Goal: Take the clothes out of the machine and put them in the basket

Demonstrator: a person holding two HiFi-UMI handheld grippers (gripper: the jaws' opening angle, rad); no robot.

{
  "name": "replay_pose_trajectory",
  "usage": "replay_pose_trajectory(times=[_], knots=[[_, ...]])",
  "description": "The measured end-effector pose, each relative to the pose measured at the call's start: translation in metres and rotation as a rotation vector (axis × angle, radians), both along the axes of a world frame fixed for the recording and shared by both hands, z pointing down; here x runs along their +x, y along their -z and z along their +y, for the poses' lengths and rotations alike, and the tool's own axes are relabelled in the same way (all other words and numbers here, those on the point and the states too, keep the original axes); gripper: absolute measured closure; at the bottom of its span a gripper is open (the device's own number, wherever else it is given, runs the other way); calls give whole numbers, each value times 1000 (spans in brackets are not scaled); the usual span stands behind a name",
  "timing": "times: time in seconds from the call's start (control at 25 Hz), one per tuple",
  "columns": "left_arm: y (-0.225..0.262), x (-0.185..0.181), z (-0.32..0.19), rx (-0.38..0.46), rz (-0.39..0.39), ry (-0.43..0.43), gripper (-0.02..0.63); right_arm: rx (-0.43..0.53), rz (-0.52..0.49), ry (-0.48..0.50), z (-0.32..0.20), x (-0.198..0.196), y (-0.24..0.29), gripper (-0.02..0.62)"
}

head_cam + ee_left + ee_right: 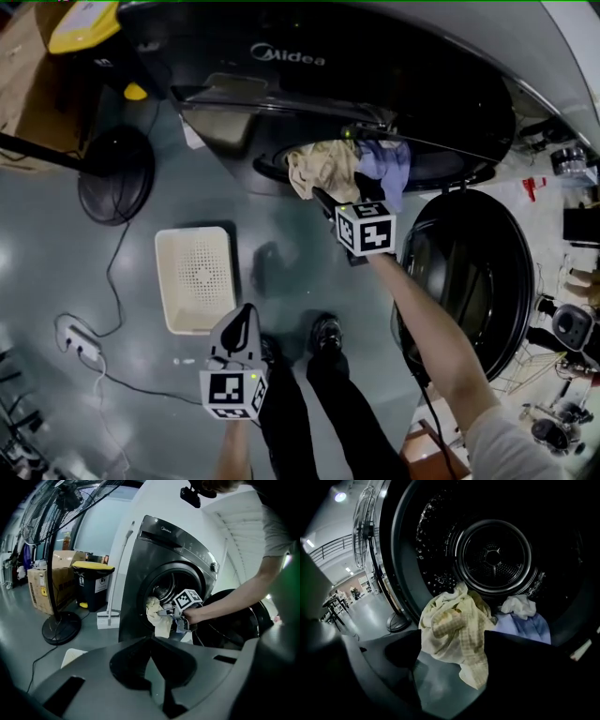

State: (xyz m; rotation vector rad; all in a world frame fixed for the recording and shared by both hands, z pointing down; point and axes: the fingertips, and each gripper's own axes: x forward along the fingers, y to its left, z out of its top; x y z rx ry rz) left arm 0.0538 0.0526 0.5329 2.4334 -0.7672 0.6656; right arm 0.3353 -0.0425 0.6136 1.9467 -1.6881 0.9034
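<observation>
Right hand-held gripper (452, 667), jaws wide apart, at the yellow checked cloth (457, 630) draped over the drum lip. A shallow bite could slip, or drag the blue garment (527, 625) on its right out onto the floor. Left hand-held gripper (246, 314) hangs near the basket (195, 277), jaws together.

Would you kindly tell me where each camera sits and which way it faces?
Head view: on the head, looking steeply down at basket and machine; right forearm and legs show.
Left gripper view: on the left hand-held gripper, facing the machine's front; right arm shows.
Right gripper view: on the right hand-held gripper, facing into the drum; only its jaws show.
All three share the yellow checked cloth.
</observation>
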Motion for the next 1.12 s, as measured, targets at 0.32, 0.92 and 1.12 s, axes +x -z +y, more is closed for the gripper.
replay_pose_trajectory(times=[0.32,0.92,1.12], knots=[[-10,4,5,-21,-3,-23,587,-109,8,51,-24,4,-37,179],[-21,-5,3,-37,-14,-5,587,-236,71,91,-27,3,-56,331],[-17,-8,3,-31,-14,-7,588,-248,74,105,-23,1,-50,430]])
